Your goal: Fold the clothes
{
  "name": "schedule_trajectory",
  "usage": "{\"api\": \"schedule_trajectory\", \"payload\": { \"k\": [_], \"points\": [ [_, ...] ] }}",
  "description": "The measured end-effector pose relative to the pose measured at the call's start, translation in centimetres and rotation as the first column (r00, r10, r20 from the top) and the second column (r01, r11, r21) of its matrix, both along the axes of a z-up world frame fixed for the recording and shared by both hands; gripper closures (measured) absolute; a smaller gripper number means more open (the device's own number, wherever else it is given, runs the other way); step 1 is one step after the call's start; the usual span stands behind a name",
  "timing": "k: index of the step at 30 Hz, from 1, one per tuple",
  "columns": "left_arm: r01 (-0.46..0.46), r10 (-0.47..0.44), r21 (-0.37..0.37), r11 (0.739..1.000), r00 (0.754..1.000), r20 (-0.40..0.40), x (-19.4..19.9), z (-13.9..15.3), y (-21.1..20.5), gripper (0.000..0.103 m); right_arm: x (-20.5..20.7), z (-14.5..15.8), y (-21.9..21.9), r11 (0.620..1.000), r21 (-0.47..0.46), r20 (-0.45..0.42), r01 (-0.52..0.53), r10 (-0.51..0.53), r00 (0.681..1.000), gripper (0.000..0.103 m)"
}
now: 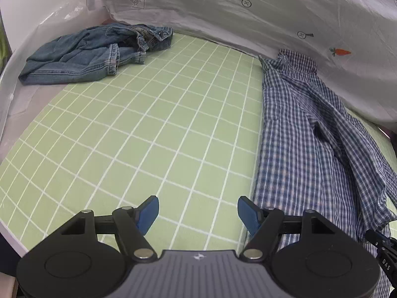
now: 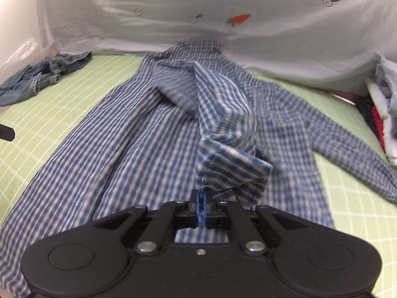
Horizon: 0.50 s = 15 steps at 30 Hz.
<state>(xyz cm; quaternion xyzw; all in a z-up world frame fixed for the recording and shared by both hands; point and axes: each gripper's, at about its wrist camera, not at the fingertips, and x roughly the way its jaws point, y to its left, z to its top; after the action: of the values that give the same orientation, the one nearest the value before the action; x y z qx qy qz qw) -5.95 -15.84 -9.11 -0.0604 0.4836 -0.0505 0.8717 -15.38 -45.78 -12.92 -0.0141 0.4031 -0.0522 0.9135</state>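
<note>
A blue and white checked shirt [image 2: 136,149] lies spread on the green grid sheet [image 2: 347,198], collar toward the back. My right gripper [image 2: 202,193] is shut on the cuff of one sleeve [image 2: 235,168], which is drawn across the shirt's body and lifted off it. In the left wrist view the same shirt [image 1: 310,136] lies to the right. My left gripper [image 1: 198,200] hovers open over bare sheet [image 1: 148,124] just left of the shirt's edge, nothing between its blue pads [image 1: 148,213].
Crumpled denim jeans [image 1: 86,52] lie at the back left corner. A white cloth with carrot prints [image 1: 248,12] rises behind the sheet. A pile of other clothes [image 2: 382,114] sits at the far right edge. Wide sheet lies between the jeans and the shirt.
</note>
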Motion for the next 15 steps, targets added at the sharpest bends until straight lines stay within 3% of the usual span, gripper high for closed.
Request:
{"api": "schedule_trajectory", "payload": {
  "k": [4,6,10,11,12,15],
  "points": [
    [0.048,-0.048,-0.003,0.999,0.999,0.003,0.0,0.1,0.4,0.032,-1.4,0.4,1.3,0.998,0.048,-0.003,0.045,-0.045,0.999,0.091],
    [0.065,-0.065,-0.012,0.998,0.998,0.001,0.6,0.2,0.5,0.031,-1.9,0.7,1.7,0.994,0.065,-0.003,0.089,-0.089,0.996,0.075],
    [0.112,-0.112,-0.037,0.993,0.994,-0.013,1.6,-0.1,-0.1,0.03,-3.6,1.7,2.5,0.983,0.048,-0.022,0.179,-0.178,0.984,0.058],
    [0.132,-0.132,-0.037,0.991,0.991,-0.019,1.7,-0.2,-0.5,0.03,-4.2,2.0,2.5,0.979,0.046,-0.02,0.2,-0.199,0.98,0.049],
    [0.152,-0.153,-0.036,0.988,0.988,-0.024,1.7,-0.4,-0.8,0.03,-4.9,2.3,2.4,0.971,0.046,-0.019,0.234,-0.233,0.972,0.039],
    [0.196,-0.198,-0.048,0.979,0.979,-0.044,1.4,-0.9,-1.9,0.026,-6.9,2.8,1.7,0.939,0.053,-0.023,0.34,-0.339,0.941,0.024]
  ]
}}
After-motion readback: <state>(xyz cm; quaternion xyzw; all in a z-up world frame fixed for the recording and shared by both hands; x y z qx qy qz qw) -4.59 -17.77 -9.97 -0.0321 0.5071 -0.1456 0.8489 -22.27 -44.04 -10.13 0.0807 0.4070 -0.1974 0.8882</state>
